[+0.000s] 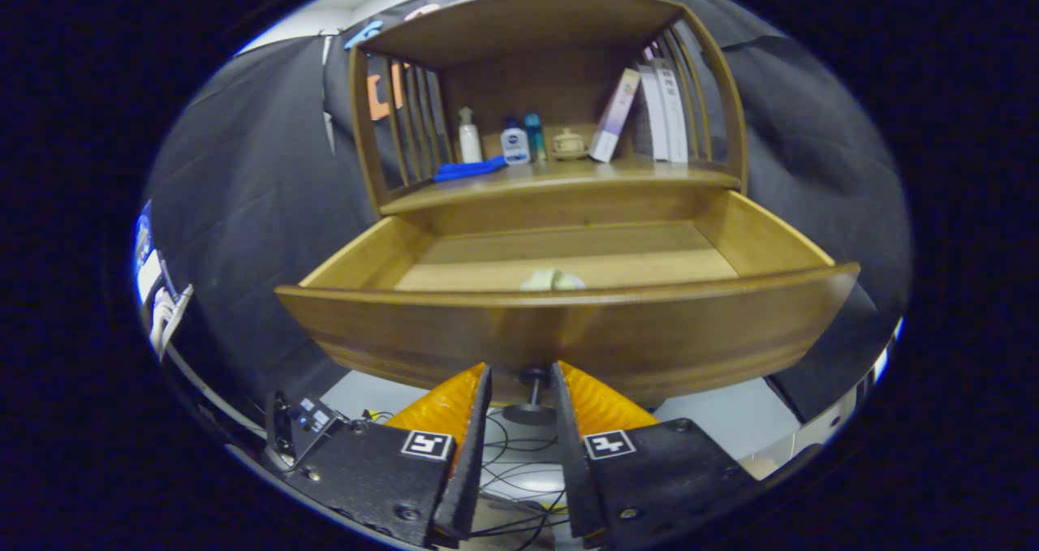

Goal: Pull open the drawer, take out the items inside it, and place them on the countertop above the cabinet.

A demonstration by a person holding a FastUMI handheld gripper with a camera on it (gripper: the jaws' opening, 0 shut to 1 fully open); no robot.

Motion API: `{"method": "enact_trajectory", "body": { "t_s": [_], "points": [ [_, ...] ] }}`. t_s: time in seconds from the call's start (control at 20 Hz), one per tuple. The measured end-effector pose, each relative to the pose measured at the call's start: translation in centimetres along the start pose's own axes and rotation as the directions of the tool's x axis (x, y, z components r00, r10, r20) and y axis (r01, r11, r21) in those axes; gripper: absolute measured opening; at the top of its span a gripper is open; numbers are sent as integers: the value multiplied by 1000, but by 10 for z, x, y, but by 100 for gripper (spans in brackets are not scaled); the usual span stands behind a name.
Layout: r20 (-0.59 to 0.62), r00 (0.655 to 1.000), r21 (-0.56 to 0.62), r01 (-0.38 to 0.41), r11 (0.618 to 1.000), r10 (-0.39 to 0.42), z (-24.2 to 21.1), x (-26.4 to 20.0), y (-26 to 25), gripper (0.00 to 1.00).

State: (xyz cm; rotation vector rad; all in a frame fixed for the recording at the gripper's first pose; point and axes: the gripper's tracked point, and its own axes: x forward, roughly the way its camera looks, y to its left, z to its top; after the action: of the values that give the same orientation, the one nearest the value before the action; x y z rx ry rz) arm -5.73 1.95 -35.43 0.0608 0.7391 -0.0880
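drawer (568, 324) open | knob (533, 389) between gripper (519, 376) fingers (untouched)

Tool (521, 372) straddles knob (533, 389); drawer (568, 332) open, contact unclear.

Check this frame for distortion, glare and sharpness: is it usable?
Gripper view: strong fisheye bends the drawer front into a bow; lighting is even, no glare; the pale item inside is small and soft; the hand-held gripper fingers, open, straddle the knob sharply. Usable.
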Motion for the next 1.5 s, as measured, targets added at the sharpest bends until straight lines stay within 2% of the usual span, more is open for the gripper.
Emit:
{"method": "enact_trajectory", "body": {
  "t_s": [0.2, 0.3, 0.45, 0.65, 0.85, 1.05, 1.15, 1.35, 1.5],
  "points": [
    [8, 995, -33, -98, 995, 98, 40, -29, 18, 67],
    [-22, 994, -17, -105, 994, 105, 57, -28, 15, 73],
    [-108, 992, 8, -71, 997, 71, 76, -12, 0, 74],
    [-228, 973, -16, -50, 999, 45, 88, 21, -11, 74],
    [-405, 914, 20, -30, 999, 35, 75, 53, -15, 74],
    [-517, 856, 13, 21, 1000, -12, 62, 84, -19, 70],
    [-555, 832, 5, 18, 1000, -12, 55, 93, -15, 69],
    [-615, 787, -29, 24, 999, -37, 43, 102, -15, 60],
    [-629, 775, -48, 43, 998, -64, 38, 110, -21, 51]
  ]
}}
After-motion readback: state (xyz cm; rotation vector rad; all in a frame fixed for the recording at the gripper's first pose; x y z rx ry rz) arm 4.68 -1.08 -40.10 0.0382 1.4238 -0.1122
